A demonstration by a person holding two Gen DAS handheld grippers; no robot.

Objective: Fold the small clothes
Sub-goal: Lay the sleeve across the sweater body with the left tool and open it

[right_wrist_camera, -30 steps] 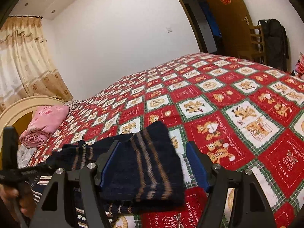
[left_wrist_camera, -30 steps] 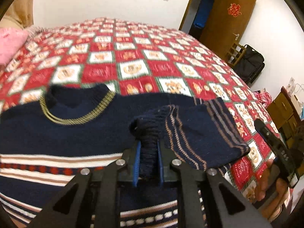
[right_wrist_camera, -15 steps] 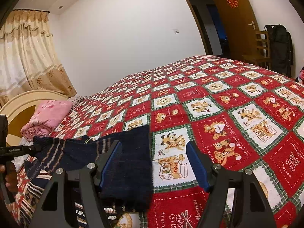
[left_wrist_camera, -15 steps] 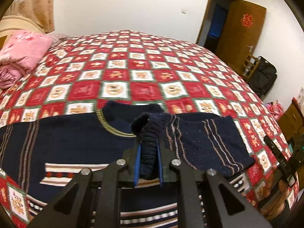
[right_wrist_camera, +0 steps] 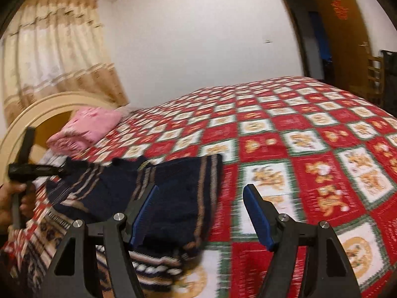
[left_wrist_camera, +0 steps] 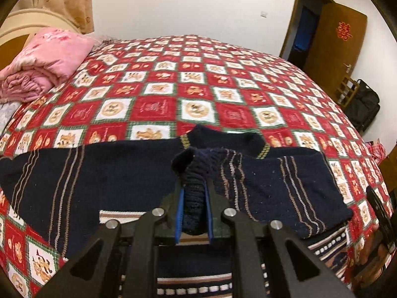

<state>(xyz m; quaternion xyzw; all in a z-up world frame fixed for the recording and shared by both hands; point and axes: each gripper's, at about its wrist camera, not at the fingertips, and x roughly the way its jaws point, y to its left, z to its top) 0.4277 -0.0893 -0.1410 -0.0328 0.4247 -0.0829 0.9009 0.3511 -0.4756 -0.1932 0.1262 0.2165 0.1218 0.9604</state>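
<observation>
A navy knitted sweater [left_wrist_camera: 111, 173] with tan stripes and a patterned hem lies flat on the bed. My left gripper [left_wrist_camera: 195, 191] is shut on the ribbed cuff [left_wrist_camera: 196, 171] of its right sleeve. It holds the cuff just below the collar [left_wrist_camera: 223, 141], so the sleeve [left_wrist_camera: 285, 191] drapes across the chest. In the right wrist view my right gripper [right_wrist_camera: 199, 193] stands open beside the folded sleeve [right_wrist_camera: 178, 198], with nothing pressed between its blue pads. A hand holds the left gripper [right_wrist_camera: 27, 171] at that view's left edge.
The red, white and green patchwork bedspread [left_wrist_camera: 198, 87] covers the whole bed. A folded pink quilt [left_wrist_camera: 44, 59] lies by the cream headboard [right_wrist_camera: 37, 114]. A brown door [left_wrist_camera: 332, 37], a wooden chair and a black bag [left_wrist_camera: 362, 104] stand to the right.
My left gripper has carried the cuff leftward across the sweater, drawing the sleeve over the chest. The right gripper has drawn back off the sleeve, staying open, and its view has swung left.
</observation>
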